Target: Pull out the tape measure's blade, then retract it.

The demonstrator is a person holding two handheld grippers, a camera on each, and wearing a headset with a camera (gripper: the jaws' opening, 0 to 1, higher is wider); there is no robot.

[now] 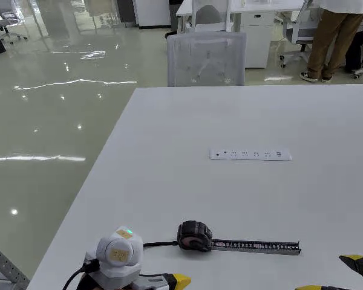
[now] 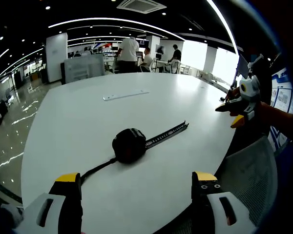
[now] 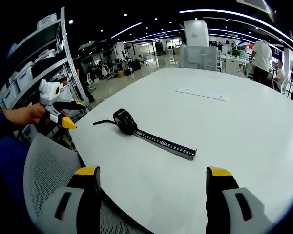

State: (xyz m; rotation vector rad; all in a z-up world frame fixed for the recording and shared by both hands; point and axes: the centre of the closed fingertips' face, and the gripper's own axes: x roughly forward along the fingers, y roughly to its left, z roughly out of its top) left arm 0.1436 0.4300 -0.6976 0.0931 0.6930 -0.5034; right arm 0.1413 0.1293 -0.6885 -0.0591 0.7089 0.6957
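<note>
The white bench (image 1: 242, 121) is wide, and a grey chair (image 1: 206, 58) stands at its far edge. A white socket strip (image 1: 250, 154) lies flat near the middle of the bench. The left hand-held gripper (image 2: 136, 178) and the right hand-held gripper (image 3: 153, 171) both have the jaws wide apart and hold nothing. The black tape measure (image 1: 195, 235) lies near the front edge of the bench, its blade (image 1: 257, 246) drawn out flat.

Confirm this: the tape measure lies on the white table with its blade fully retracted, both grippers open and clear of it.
Wrong on the blade: the head view shows it pulled out of the tape measure, lying flat on the table. The rest holds: the left gripper and right gripper are open, clear of it.
</note>
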